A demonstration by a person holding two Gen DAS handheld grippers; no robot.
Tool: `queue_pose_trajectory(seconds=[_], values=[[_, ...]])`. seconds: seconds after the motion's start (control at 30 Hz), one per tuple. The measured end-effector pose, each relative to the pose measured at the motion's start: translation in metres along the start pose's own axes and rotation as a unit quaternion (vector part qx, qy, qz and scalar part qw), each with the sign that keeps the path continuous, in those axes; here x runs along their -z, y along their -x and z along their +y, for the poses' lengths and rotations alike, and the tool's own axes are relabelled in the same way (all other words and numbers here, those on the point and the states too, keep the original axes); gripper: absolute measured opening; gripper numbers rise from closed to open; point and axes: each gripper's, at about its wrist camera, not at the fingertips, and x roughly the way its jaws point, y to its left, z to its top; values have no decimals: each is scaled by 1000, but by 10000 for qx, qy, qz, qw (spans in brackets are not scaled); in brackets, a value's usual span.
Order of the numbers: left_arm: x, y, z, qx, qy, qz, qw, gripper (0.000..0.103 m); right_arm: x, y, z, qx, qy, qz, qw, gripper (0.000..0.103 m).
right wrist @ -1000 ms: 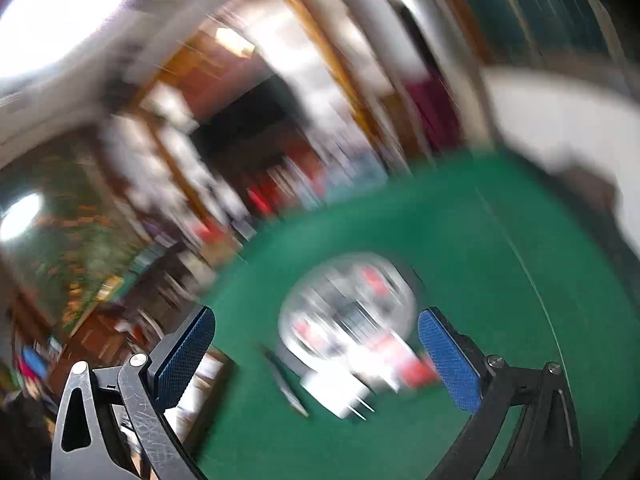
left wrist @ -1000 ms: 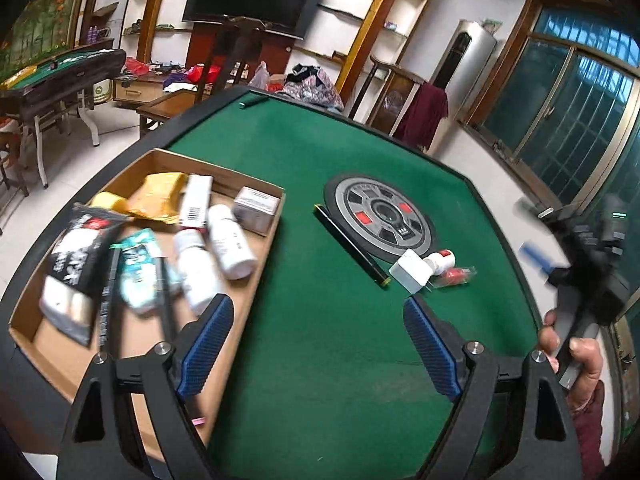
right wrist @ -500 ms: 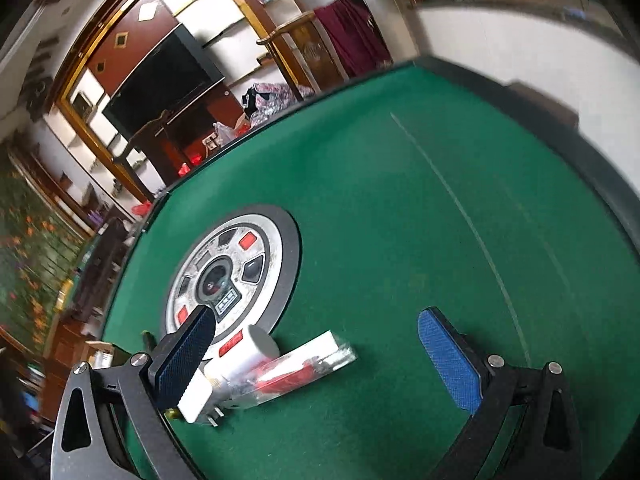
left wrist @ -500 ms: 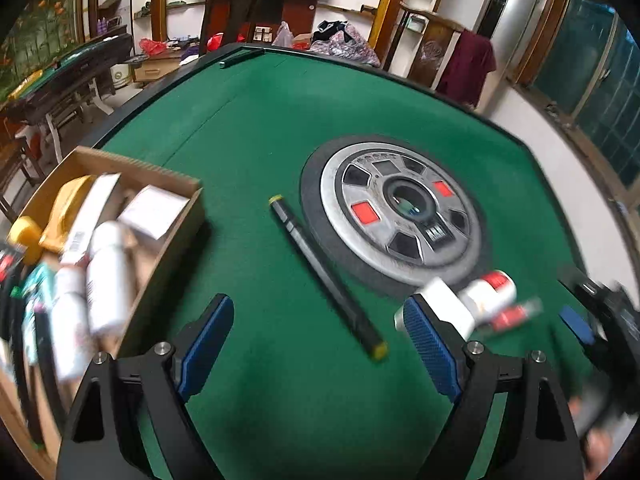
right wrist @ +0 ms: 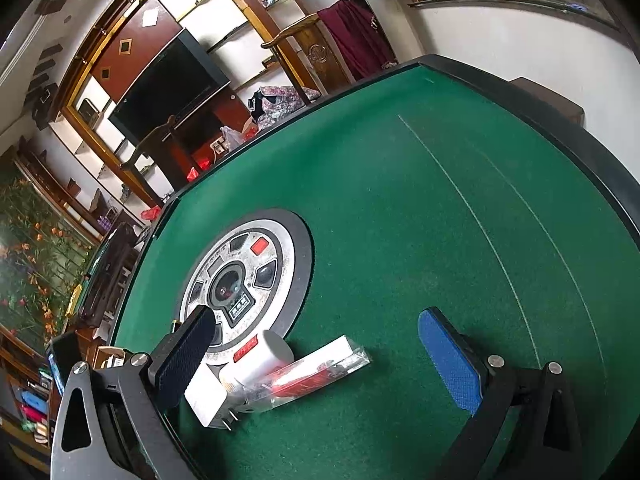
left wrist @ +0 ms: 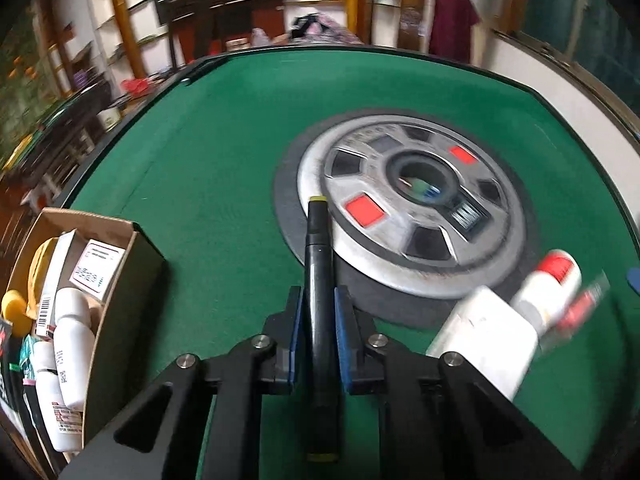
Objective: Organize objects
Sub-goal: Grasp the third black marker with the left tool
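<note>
My left gripper (left wrist: 318,312) is shut on a black marker pen (left wrist: 318,280) with yellow ends, which lies lengthwise between the blue pads on the green table. A white plug charger (left wrist: 486,344), a white bottle with a red label (left wrist: 552,284) and a clear red packet (left wrist: 584,312) lie to its right. In the right wrist view my right gripper (right wrist: 320,356) is open, its fingers astride the bottle (right wrist: 260,360), the packet (right wrist: 316,372) and the charger (right wrist: 208,396).
A cardboard box (left wrist: 132,280) with white bottles, a small carton and yellow items stands at the left. A round grey dial panel (left wrist: 412,208) sits in the table's middle, also in the right wrist view (right wrist: 240,284). The table's black rim (right wrist: 560,128) curves beyond.
My left gripper moved forward and down over the black marker and shut on it. My right gripper came down closer over the bottle, packet and charger, still open.
</note>
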Motion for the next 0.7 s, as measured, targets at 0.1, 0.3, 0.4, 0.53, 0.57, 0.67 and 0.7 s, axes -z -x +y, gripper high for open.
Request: queue_pose_trajectory(seconds=[0.1, 0.3, 0.4, 0.53, 0.57, 0.67, 0.7], values=[[13, 8, 4, 179, -68, 50, 9998, 14, 2, -4, 2, 41, 64, 71, 9999, 103], [42, 34, 21, 300, 160, 74, 9994, 14, 6, -11, 7, 91, 203, 205, 9995, 103], [59, 54, 27, 262, 180, -87, 9995, 14, 7, -13, 11, 85, 262, 244, 9993, 103], [78, 85, 40, 283, 130, -359, 9989, 14, 16, -17, 20, 106, 476, 309, 9983, 103], [82, 93, 45, 338, 144, -421, 9984, 15, 18, -18, 23, 133, 566, 330, 9978, 103], [89, 112, 56, 463, 212, -581, 9970, 15, 28, -18, 34, 245, 888, 275, 9954, 103], [91, 118, 58, 484, 222, -651, 9965, 15, 31, -16, 40, 340, 1046, 169, 9938, 103]])
